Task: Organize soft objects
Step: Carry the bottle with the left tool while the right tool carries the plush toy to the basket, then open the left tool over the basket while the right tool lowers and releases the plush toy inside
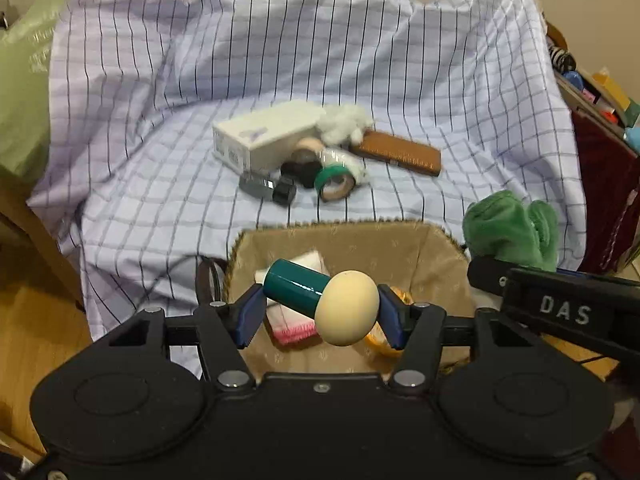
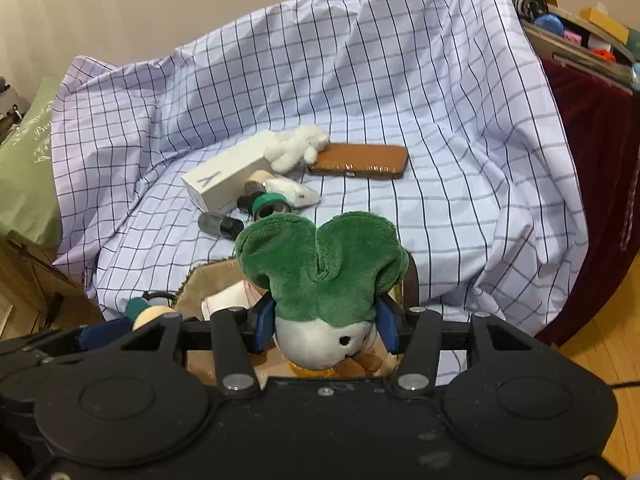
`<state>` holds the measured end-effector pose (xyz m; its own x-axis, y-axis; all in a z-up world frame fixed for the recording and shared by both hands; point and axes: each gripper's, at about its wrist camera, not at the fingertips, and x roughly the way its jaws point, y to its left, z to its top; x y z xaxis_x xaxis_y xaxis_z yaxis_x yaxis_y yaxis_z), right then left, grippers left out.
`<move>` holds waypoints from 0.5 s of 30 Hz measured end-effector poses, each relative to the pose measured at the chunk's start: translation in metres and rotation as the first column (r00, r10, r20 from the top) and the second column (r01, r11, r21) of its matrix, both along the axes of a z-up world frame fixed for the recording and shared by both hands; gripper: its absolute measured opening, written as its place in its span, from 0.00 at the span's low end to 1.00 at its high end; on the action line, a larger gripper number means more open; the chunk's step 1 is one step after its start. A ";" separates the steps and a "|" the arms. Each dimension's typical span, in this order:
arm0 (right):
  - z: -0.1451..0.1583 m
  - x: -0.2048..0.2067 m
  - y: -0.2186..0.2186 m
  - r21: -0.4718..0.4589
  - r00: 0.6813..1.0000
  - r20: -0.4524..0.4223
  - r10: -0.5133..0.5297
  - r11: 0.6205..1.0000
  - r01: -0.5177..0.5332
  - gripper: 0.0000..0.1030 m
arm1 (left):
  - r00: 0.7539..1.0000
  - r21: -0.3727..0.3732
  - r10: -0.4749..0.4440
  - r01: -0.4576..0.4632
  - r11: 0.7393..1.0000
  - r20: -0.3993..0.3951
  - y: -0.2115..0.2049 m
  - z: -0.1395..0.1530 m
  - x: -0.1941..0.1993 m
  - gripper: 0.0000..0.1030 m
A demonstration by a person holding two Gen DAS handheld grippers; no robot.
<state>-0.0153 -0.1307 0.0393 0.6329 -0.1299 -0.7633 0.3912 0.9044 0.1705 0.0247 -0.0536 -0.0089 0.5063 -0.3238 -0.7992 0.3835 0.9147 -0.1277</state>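
My left gripper (image 1: 320, 318) is shut on a teal-handled applicator with a cream egg-shaped sponge head (image 1: 347, 313), held crosswise between the blue pads above a tan fabric-lined basket (image 1: 360, 240). My right gripper (image 2: 326, 328) is shut on a plush vegetable (image 2: 320, 268) with green leaves and a white body, over the same basket (image 2: 208, 276). That plush (image 1: 512, 228) also shows at the right of the left wrist view. The sponge head (image 2: 154, 314) peeks in at the lower left of the right wrist view. In the basket lie a white cloth with a pink edge (image 1: 296, 330) and an orange ring (image 1: 380, 342).
On the checked sheet (image 1: 160, 120) behind the basket lie a white box (image 1: 268, 132), white cotton fluff (image 1: 344, 120), a brown flat case (image 1: 400, 154), tape rolls (image 1: 334, 182) and a small dark bottle (image 1: 268, 190). A cluttered shelf (image 1: 592, 92) stands at the right, a green cushion (image 1: 20, 100) at the left.
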 end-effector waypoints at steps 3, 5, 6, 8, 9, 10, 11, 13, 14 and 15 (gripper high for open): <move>-0.005 -0.002 0.002 -0.007 1.000 -0.013 -0.008 1.000 0.008 0.49 | 0.999 -0.013 0.032 -0.033 0.999 -0.034 0.005 -0.009 0.003 0.54; -0.006 -0.002 0.003 -0.019 1.000 -0.017 -0.008 1.000 0.008 0.49 | 0.998 -0.001 0.048 -0.048 0.999 -0.039 0.007 -0.013 0.003 0.54; -0.007 -0.002 0.003 -0.020 1.000 -0.018 -0.008 1.000 0.008 0.49 | 0.997 0.001 0.055 -0.055 0.998 -0.046 0.008 -0.016 0.003 0.54; -0.008 -0.003 0.002 -0.016 1.000 -0.021 -0.008 1.000 0.008 0.49 | 0.996 0.004 0.065 -0.065 0.998 -0.064 0.009 -0.020 0.004 0.54; -0.009 -0.003 0.002 -0.015 1.000 -0.022 -0.007 1.000 0.007 0.49 | 0.995 0.005 0.066 -0.066 0.998 -0.070 0.008 -0.021 0.004 0.54; -0.009 -0.003 0.002 -0.015 1.000 -0.024 -0.007 1.000 0.006 0.49 | 0.995 0.007 0.067 -0.066 0.998 -0.073 0.008 -0.022 0.003 0.54; -0.010 -0.003 0.002 -0.015 1.000 -0.026 -0.007 1.000 0.007 0.49 | 0.995 0.011 0.066 -0.065 0.998 -0.074 0.008 -0.023 0.002 0.54; -0.011 -0.003 0.001 -0.012 0.999 -0.030 -0.009 1.000 0.009 0.49 | 0.995 0.018 0.066 -0.065 0.998 -0.075 0.007 -0.024 0.001 0.54; -0.012 -0.003 0.001 -0.010 0.999 -0.032 -0.011 1.000 0.010 0.49 | 0.995 0.019 0.066 -0.065 0.998 -0.077 0.007 -0.025 0.000 0.54; -0.012 -0.003 0.000 -0.009 0.999 -0.033 -0.012 1.000 0.011 0.49 | 0.995 0.020 0.064 -0.063 0.998 -0.079 0.007 -0.025 0.000 0.54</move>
<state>-0.0181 -0.1304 0.0272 0.6060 -0.1438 -0.7823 0.4068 0.9012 0.1495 0.0246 -0.0464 -0.0344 0.4598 -0.2783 -0.8433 0.3136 0.9393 -0.1390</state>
